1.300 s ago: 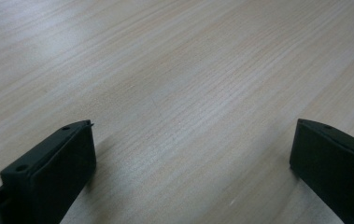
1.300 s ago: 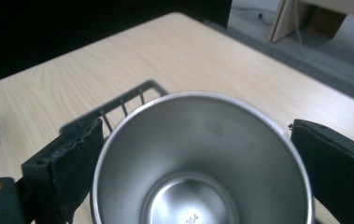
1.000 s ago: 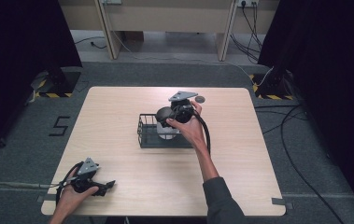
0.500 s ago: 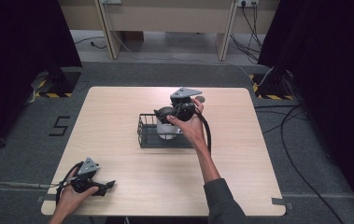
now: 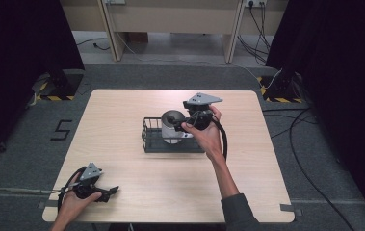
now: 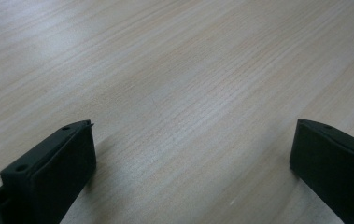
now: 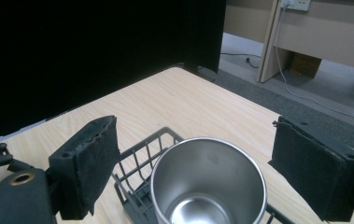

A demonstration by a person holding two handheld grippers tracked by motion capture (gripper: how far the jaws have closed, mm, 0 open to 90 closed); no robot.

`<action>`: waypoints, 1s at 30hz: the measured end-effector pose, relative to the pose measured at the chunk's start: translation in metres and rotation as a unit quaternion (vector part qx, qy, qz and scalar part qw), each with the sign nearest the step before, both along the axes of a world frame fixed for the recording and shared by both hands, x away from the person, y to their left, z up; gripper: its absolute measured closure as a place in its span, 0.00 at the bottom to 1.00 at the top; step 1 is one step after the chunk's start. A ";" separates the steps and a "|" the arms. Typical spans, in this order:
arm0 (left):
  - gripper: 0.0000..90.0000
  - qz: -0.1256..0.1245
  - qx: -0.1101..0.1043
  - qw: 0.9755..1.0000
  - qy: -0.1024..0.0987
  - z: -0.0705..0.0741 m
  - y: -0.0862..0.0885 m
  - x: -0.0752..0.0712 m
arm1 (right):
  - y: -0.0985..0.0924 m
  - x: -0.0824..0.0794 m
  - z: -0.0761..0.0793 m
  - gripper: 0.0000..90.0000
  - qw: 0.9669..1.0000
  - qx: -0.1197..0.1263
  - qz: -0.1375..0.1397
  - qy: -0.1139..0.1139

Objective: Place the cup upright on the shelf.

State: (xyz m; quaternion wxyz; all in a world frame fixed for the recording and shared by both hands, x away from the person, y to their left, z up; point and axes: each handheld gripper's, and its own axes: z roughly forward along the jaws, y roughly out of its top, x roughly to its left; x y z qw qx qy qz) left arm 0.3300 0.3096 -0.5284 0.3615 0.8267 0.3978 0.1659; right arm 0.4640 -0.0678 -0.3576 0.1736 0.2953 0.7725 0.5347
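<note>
A shiny steel cup (image 5: pixel 171 128) (image 7: pixel 207 182) stands upright and empty in a black wire basket (image 5: pixel 150 140) (image 7: pixel 141 148) at the middle of the wooden table (image 5: pixel 122 108). My right gripper (image 5: pixel 176 122) (image 7: pixel 193 137) hovers just above and to the right of the cup's rim. Its jaws have just been opening and now stand apart, and the pads do not touch the cup below them. At the table's front left corner my left gripper (image 5: pixel 113 191) (image 6: pixel 191 154) rests on the wood, open, with bare wood between its jaws.
Black curtains hang on both sides of the table, and cables run over the grey floor at the right. A wooden desk stands at the back. The basket has room left of the cup.
My right gripper has let go of the cup and lifted up and a little to the right. The cup stays standing in the basket. The left hand has not moved.
</note>
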 end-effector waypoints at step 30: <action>0.00 0.001 -0.001 1.000 -0.001 0.000 0.000 0.000 | -0.049 -0.046 -0.013 0.17 1.000 0.019 -0.016 -0.004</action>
